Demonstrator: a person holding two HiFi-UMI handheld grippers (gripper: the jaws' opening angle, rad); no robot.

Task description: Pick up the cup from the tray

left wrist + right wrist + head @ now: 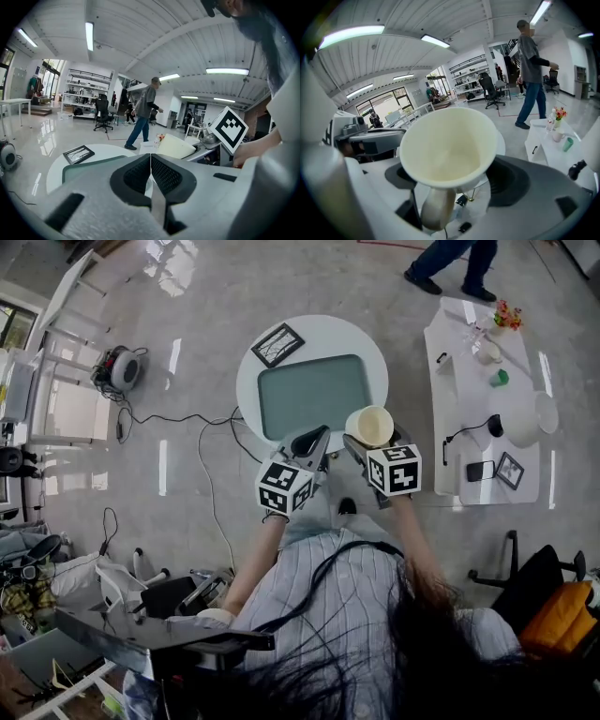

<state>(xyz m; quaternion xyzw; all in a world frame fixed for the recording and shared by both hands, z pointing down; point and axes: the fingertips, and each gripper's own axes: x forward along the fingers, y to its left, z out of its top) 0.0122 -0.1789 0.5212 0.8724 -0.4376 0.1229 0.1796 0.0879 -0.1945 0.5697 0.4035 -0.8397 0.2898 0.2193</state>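
A cream cup point(372, 425) hangs in the air over the near right edge of the round white table point(367, 352), with my right gripper point(362, 440) shut on it. In the right gripper view the cup point(446, 146) fills the space between the jaws, its mouth turned to the camera. The grey-green tray point(312, 393) lies bare on the table. My left gripper point(309, 441) hovers at the tray's near edge, shut with nothing in it; its pads point(161, 176) touch. The left gripper view also shows the cup point(175, 146) to the right and the tray point(86, 167).
A black picture frame point(277, 344) lies on the round table beyond the tray. A long white table point(469, 390) with small items stands to the right. A person point(452, 261) walks at the far side. Cables point(202, 442) run over the floor at left.
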